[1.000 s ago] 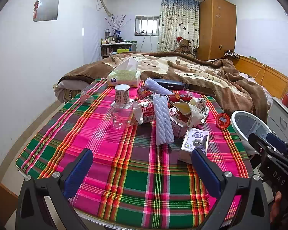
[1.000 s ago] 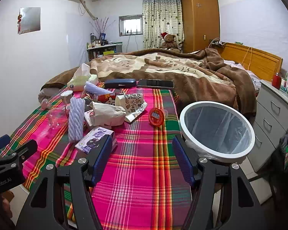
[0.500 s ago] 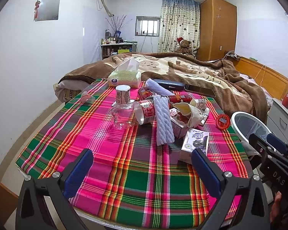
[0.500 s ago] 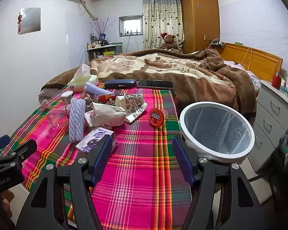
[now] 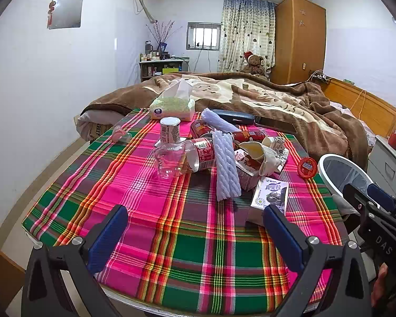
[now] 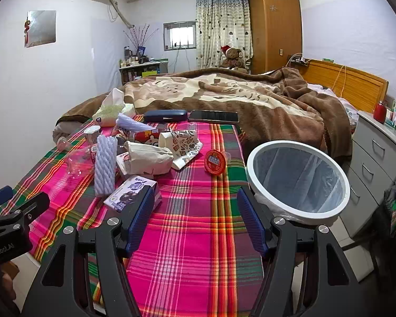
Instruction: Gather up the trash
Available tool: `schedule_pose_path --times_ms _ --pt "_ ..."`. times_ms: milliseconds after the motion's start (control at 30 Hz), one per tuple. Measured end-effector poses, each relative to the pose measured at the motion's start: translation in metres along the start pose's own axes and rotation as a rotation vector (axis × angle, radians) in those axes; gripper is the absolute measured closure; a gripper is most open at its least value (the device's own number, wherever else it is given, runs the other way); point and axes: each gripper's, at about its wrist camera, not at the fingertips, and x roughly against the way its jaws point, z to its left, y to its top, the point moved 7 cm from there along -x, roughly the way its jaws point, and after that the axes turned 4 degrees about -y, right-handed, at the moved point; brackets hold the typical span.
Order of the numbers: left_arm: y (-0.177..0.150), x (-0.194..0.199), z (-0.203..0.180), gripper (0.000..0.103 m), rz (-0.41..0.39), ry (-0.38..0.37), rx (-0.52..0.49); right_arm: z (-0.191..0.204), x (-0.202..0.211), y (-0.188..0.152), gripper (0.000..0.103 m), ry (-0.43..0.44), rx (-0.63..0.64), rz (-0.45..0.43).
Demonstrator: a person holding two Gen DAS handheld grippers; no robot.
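"DAS" on right tongs (image 5: 377, 206), Chinese-lettered purple carton (image 5: 270, 194)

The purple-and-white drink carton (image 5: 270, 194) lying on the plaid cloth carries the Chinese characters "真果粒" across its top face, clearest in the left wrist view. The black body of the right gripper (image 5: 377, 208), seen at the edge of that same view, bears the pale letters "DAS", and the black body of the left gripper (image 6: 0, 200), seen from the right wrist camera, shows "GenRobot.AI" with its first letters cut off by the frame. Print on the red-labelled clear plastic bottle (image 5: 187, 157), the small red round lid (image 6: 215, 161) and the white tissue pack (image 5: 173, 107) is too small to read.
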Motion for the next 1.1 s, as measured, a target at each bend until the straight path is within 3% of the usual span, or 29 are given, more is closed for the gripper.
schedule_pose_path --times_ms 433,600,800,933,1100 --pt "0.004 -0.016 0.012 0.000 0.016 0.000 0.006 0.004 -0.012 -0.001 0.037 0.026 -0.005 0.015" --pt "0.006 -0.037 0.032 0.000 0.045 -0.006 0.009 0.012 -0.037 -0.014 0.037 0.154 -0.061 0.109" --pt "0.015 -0.065 0.062 0.000 0.080 -0.039 0.049 0.051 -0.058 -0.025 0.037 0.287 -0.048 0.202" --pt "0.022 -0.081 0.071 0.000 0.092 -0.043 0.032 0.073 -0.072 -0.028 0.036 0.296 -0.017 0.245" --pt "0.032 -0.101 0.073 0.000 0.121 -0.075 -0.008 0.082 -0.087 -0.024 0.028 0.291 -0.033 0.290"
